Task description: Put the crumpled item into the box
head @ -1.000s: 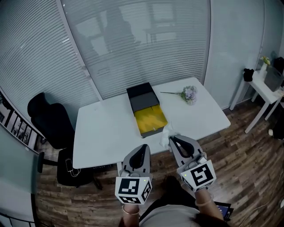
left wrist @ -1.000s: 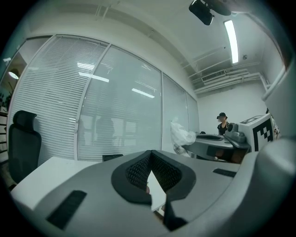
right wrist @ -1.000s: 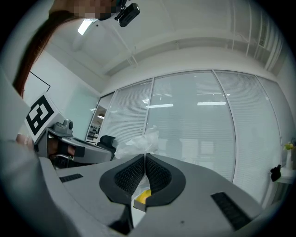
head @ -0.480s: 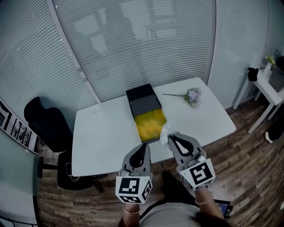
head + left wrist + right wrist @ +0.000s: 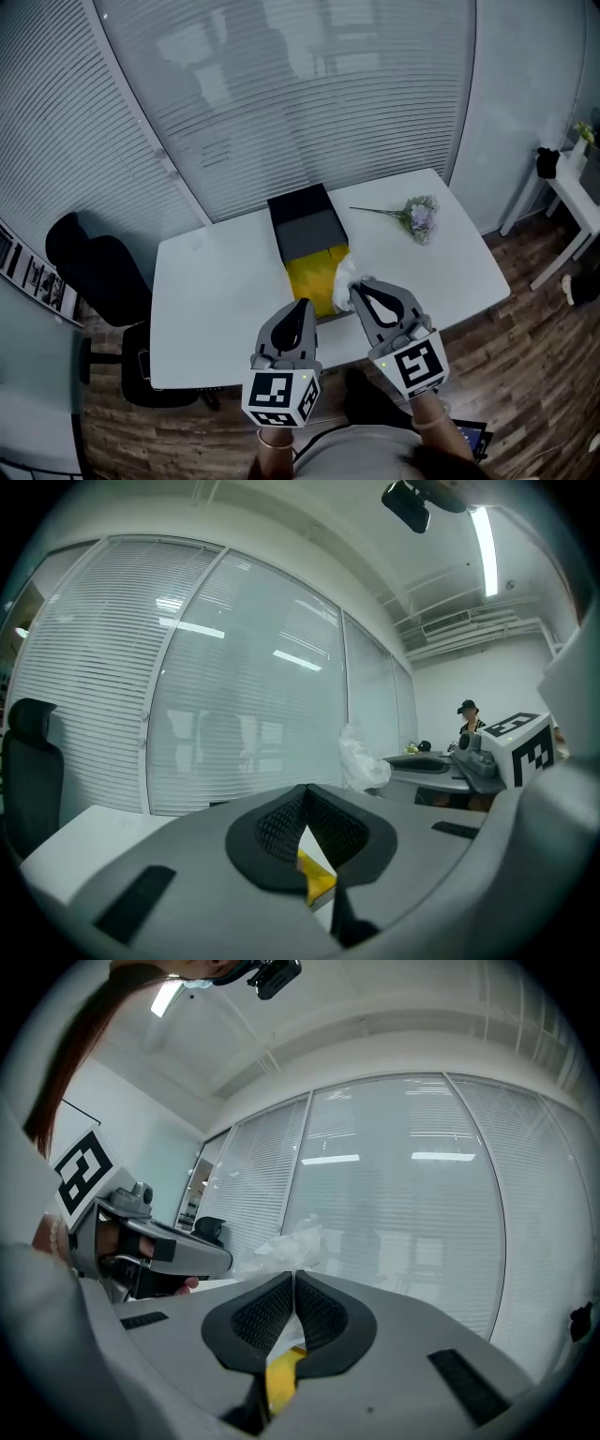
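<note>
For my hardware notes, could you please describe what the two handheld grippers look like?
Both the left gripper and the right gripper have smooth grey shells tapering to black mesh-textured pads. Each carries a white marker cube printed with black squares.

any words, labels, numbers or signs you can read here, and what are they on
No readable words or numbers in any view.
Left tool and right tool: only black-and-white square marker patterns on their cubes, not letters.
Box and crumpled item: no print visible.
Framed pictures at the head view's left edge: too small to read.
</note>
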Demonstrator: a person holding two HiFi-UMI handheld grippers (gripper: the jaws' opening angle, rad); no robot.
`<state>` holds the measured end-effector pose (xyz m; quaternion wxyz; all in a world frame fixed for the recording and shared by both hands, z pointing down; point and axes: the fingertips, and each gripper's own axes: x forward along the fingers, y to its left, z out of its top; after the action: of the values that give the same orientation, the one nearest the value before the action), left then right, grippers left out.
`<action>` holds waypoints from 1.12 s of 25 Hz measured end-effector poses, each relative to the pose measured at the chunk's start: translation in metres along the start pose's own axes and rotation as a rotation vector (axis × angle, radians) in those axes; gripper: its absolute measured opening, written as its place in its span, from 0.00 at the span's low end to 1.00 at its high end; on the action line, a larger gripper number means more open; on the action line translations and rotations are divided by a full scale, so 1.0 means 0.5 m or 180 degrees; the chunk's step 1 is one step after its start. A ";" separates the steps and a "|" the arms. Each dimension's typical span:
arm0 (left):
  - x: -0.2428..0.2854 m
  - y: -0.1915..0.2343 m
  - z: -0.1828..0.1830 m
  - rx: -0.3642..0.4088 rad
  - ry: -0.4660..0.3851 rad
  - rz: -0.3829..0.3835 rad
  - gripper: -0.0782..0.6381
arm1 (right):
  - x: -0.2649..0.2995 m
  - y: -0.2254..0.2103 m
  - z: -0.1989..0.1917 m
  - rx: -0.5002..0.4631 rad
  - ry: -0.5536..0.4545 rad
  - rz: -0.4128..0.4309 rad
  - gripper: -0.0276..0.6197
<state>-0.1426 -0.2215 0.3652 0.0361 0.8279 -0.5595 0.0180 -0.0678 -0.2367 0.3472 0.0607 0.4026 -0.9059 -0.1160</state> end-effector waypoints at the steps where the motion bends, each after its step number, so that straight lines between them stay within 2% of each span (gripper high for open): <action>1: 0.010 0.007 -0.001 -0.0003 0.0008 0.0015 0.13 | 0.012 -0.004 -0.005 -0.0019 0.0025 0.0029 0.09; 16: 0.124 0.069 -0.011 -0.0048 0.0056 0.0226 0.13 | 0.153 -0.038 -0.118 -0.0474 0.0433 0.0626 0.09; 28: 0.179 0.108 -0.020 -0.0089 0.0077 0.0472 0.13 | 0.232 -0.012 -0.257 -0.0968 0.0850 0.1304 0.09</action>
<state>-0.1589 -0.3235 0.3837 0.0529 0.7833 -0.6190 0.0228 -0.1150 -0.3474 0.4715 0.2614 0.2092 -0.9246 -0.1818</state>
